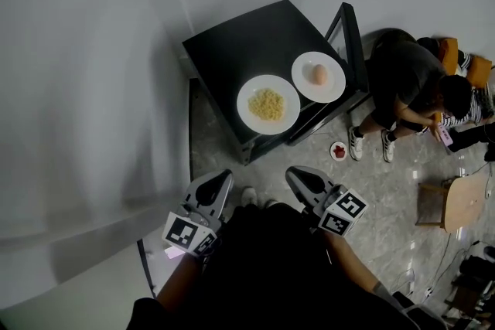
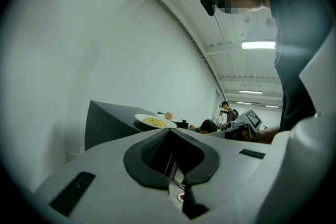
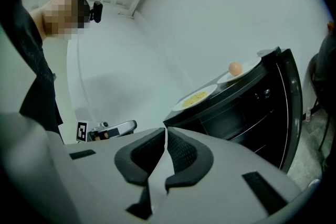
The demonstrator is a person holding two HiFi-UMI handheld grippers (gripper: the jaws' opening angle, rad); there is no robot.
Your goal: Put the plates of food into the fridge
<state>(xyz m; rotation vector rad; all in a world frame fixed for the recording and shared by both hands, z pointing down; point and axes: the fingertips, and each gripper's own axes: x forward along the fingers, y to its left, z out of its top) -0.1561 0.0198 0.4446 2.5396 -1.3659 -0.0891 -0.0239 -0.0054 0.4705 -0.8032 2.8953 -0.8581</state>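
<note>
- Head view, grippers: I hold both low and close to my body, well short of the counter. My left gripper (image 1: pixel 225 176) and my right gripper (image 1: pixel 293 172) both point towards it, each with its jaws pressed together and carrying nothing.
- Head view, plates: the noodle plate (image 1: pixel 267 104) and the egg plate (image 1: pixel 318 76) sit side by side, almost touching, on the black fridge (image 1: pixel 240 42), whose top serves as the counter. Both lie along the counter edge on the door side. The noodle plate is by the corner nearest me, and the egg plate is further along that edge, with the egg (image 1: pixel 318 74) at its middle.
- Head view, surroundings: the fridge door (image 1: pixel 345 31) stands open past the egg plate. A small dish (image 1: pixel 338 151) lies on the floor beside a seated person (image 1: pixel 410 81).
- Left gripper view: the left gripper (image 2: pixel 169 131) shows its dark pads meeting, with nothing between them. Beyond the jaws the noodle plate (image 2: pixel 154 121) rests on the counter's near edge, with the egg (image 2: pixel 168 115) just behind it. My right gripper (image 2: pixel 247 122) shows off to the right.
- Right gripper view: the right gripper (image 3: pixel 166 131) has its pads drawn together with only a thin slit between them, and it is empty. Up and to the right, well apart from it, the noodle plate (image 3: pixel 195 98) and the egg (image 3: pixel 235 68) line the counter's front edge above the fridge (image 3: pixel 247 113) shelves.
</note>
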